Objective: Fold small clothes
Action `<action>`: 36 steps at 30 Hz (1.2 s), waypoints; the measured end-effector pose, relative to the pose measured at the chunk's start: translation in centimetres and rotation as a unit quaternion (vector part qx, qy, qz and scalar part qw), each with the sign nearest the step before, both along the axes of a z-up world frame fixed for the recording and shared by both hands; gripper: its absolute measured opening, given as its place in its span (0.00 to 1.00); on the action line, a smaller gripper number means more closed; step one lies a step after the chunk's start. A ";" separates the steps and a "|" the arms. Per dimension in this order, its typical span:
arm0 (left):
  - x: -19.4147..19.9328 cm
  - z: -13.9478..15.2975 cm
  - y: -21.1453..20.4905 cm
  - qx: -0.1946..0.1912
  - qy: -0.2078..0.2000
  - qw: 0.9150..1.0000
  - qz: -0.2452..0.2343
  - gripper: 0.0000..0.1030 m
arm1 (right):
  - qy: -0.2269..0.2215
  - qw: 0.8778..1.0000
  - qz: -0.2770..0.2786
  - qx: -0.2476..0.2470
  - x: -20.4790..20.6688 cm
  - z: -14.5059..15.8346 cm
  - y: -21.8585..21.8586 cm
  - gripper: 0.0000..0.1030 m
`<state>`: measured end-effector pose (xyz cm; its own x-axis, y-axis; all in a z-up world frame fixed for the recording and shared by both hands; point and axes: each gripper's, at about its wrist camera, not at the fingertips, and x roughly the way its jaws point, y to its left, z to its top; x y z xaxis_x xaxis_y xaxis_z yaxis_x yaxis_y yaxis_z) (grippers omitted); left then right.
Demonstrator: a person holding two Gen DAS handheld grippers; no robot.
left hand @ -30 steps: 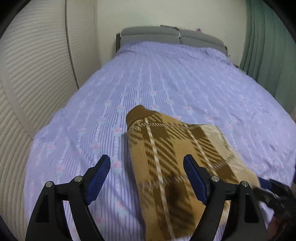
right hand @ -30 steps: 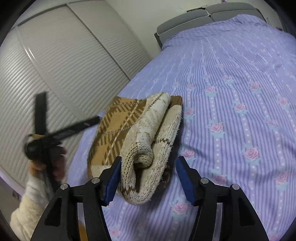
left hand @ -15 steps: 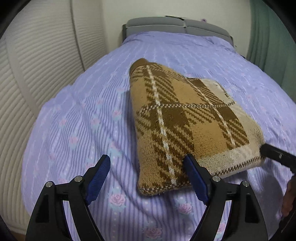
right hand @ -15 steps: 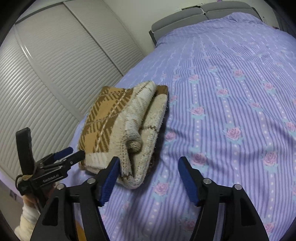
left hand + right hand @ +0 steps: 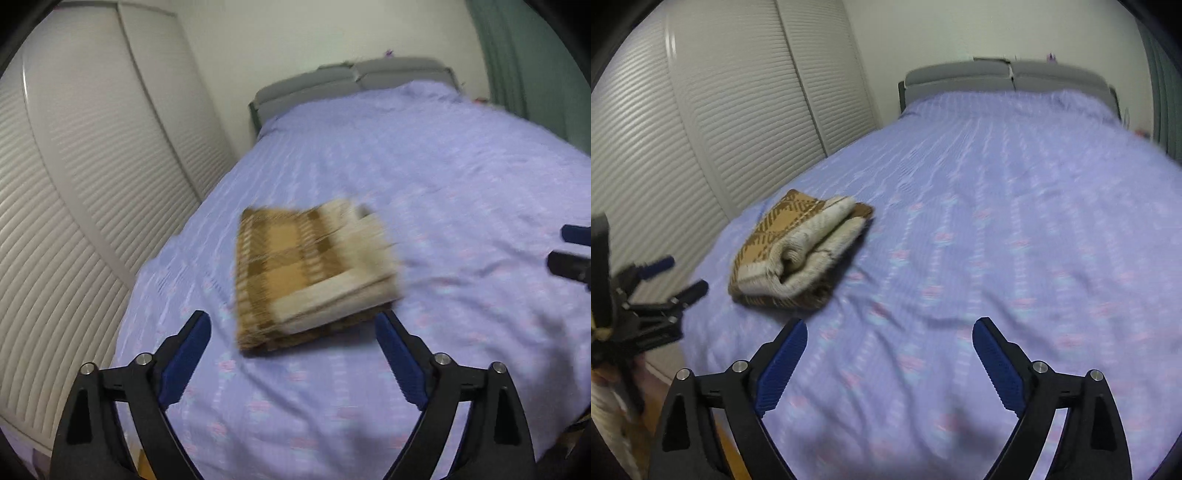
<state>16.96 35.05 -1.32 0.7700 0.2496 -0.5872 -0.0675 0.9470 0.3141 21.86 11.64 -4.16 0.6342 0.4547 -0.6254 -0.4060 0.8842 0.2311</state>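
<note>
Folded knit sweater sits on the bed, near the left edge by the louvred wardrobe doors. It's a compact brown-plaid bundle, cream layers stacked on the side facing my right gripper; that view shows the rolled cream edges tucked inside the fold. It lies flat and nothing is touching it.

Left gripper: jaws spread wide, nothing between them, hovering short of the sweater's near edge. Right gripper: also released and empty, well apart from the bundle, over bare purple floral sheet. Each gripper shows at the edge of the other's view, left gripper low at the bed's side, right gripper off to the sweater's right.

My read on the placement: the fold looks finished, so both grippers are off it to leave the stack undisturbed.

Versus 0.5 s ago: both cameras are farther from the sweater, which now looks smaller and sits deeper in the frame. The right gripper had it just beside the left jaw; now there's clear sheet between. The left gripper had it reaching the right jaw; now it's ahead of both. Both views are motion-blurred. The sweater itself looks unchanged in shape.
</note>
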 end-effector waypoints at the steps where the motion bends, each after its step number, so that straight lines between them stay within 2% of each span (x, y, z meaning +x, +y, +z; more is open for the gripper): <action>1: -0.5 0.5 -1.1 -0.005 -0.007 1.000 -0.007 0.95 | -0.006 1.000 -0.002 -0.008 -0.8 0.5 -1.2 0.91; 5: -2.6 2.3 -6.7 -0.043 -0.029 0.998 -0.043 1.00 | -0.026 0.999 -0.013 -0.027 -3.6 2.7 -5.4 0.93; 10: -4.9 3.8 -12.6 -0.076 -0.040 0.994 -0.075 1.00 | -0.063 0.996 -0.044 -0.048 -7.4 5.8 -11.5 0.96; 17: -7.6 5.7 -19.3 -0.107 -0.054 0.988 -0.100 1.00 | -0.086 0.991 -0.090 -0.047 -11.5 8.6 -18.9 0.97; 26: -10.2 6.4 -24.5 -0.145 -0.064 0.982 -0.107 1.00 | -0.091 0.986 -0.138 -0.032 -14.9 9.5 -26.0 0.97; 36: -11.8 6.3 -27.8 -0.144 -0.071 0.980 -0.116 1.00 | -0.099 0.983 -0.151 -0.019 -17.2 9.5 -28.9 0.97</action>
<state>5.18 7.27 5.01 0.8655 -0.1026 -0.4903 0.1365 0.9901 0.0339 4.68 -17.31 5.36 0.8478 0.2043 -0.4893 -0.1563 0.9781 0.1376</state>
